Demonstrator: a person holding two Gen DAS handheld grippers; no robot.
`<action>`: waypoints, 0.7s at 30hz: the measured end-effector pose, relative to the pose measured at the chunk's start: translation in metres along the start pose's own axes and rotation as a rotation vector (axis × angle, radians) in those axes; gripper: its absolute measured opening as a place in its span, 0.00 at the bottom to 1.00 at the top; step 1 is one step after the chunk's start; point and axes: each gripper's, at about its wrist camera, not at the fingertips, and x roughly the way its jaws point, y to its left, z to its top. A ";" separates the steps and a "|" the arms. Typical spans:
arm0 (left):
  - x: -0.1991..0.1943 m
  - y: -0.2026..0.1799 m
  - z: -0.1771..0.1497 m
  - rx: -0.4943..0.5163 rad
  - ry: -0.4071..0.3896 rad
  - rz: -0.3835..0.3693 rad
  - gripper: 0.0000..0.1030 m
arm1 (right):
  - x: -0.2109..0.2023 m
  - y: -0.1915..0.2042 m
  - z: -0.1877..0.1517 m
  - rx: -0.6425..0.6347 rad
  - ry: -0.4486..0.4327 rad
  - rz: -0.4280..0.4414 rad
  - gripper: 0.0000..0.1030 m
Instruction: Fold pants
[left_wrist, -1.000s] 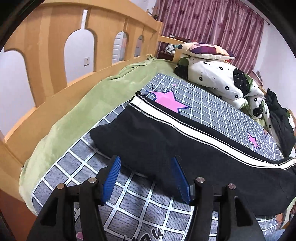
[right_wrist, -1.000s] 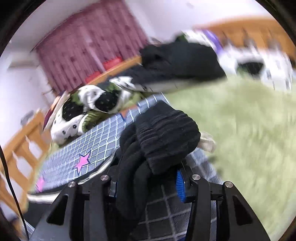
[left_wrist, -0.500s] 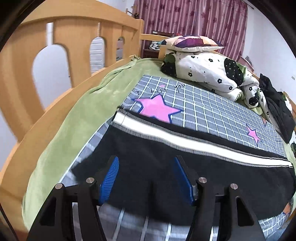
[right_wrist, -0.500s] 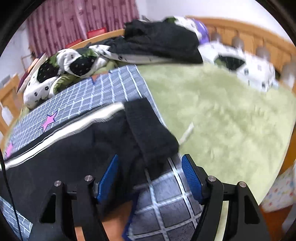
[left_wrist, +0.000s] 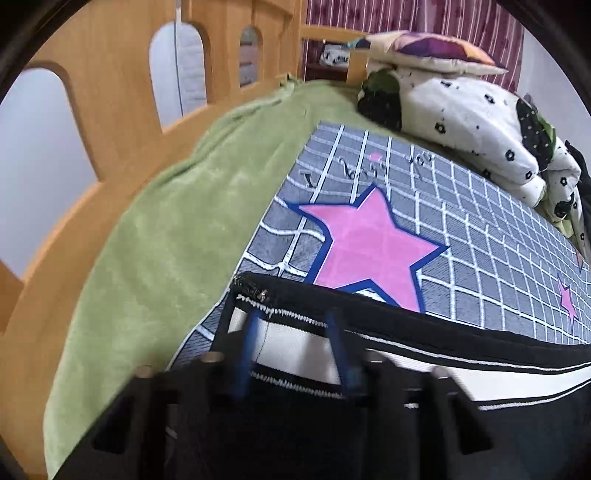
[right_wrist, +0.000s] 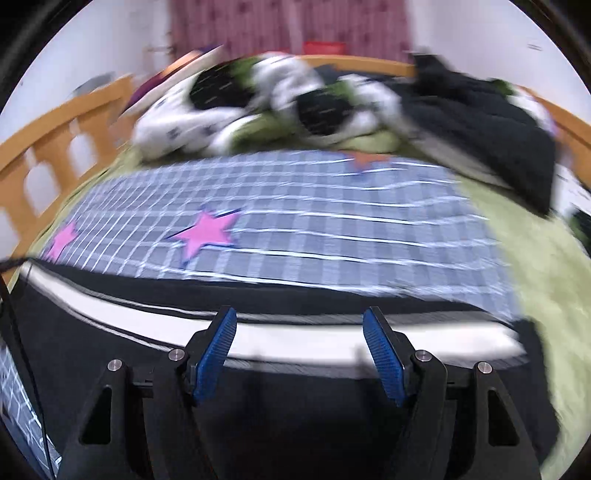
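Left gripper (left_wrist: 291, 332) spread over pants (left_wrist: 461, 369) corner, blanket's (left_wrist: 480, 236) near edge | right gripper (right_wrist: 300, 332) spread, empty, above striped side

Each hand-held gripper (right_wrist: 300, 354): black frame, blue ribbed pads (right_wrist: 216, 354), silver screws (right_wrist: 176, 355); thin black cable (right_wrist: 22, 332).

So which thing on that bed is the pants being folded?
On the wooden bed, find the grey checked mat with pink stars. The pants lie along its near edge: black, with a broad white side stripe, unlike the plain black clothing heaped by the spotted quilt.
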 end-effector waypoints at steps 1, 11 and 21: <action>0.002 0.001 -0.001 0.000 0.000 -0.014 0.05 | 0.015 0.009 0.005 -0.027 0.014 0.017 0.68; -0.006 0.021 -0.005 -0.042 -0.025 -0.055 0.04 | 0.097 0.067 0.010 -0.303 0.226 0.107 0.56; -0.019 0.026 0.009 -0.053 -0.103 -0.059 0.03 | 0.053 0.063 0.024 -0.275 0.087 0.150 0.06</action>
